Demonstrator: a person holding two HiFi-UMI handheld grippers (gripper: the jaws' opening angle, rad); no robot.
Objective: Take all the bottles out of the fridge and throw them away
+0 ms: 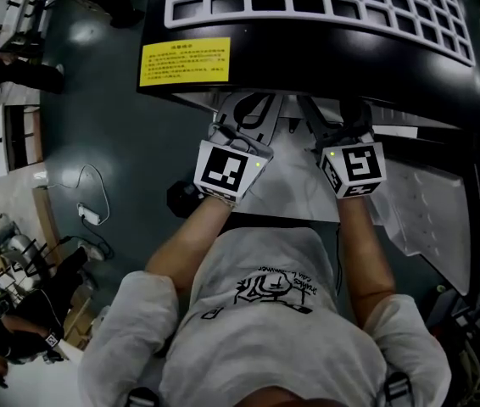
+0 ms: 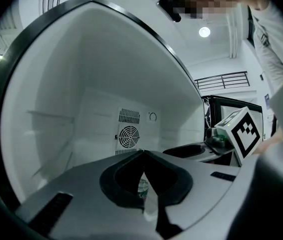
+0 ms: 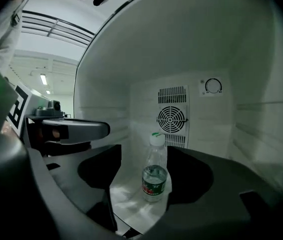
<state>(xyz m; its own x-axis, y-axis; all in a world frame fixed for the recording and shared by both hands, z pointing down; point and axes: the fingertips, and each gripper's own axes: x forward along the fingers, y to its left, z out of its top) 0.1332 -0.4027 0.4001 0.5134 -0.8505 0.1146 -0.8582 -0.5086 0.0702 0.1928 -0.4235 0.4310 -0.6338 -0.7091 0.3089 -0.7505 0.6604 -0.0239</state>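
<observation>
The right gripper holds its jaws wide apart, one on each side of the single bottle, with neither pad pressing on it. It points a little downward into the fridge. The left gripper is level, just beside the right one, with its jaw tips closed together on nothing. Only a sliver of the bottle shows past them.

In the head view both bare forearms reach straight ahead, side by side, under the fridge's black top. Each of the two grippers shows one marker cube.

The one bottle is clear plastic and stands upright on the fridge floor. Its long axis is vertical and its white cap is on top, with a label band round the lower body. Behind it the back wall carries one round fan grille and one dial.
</observation>
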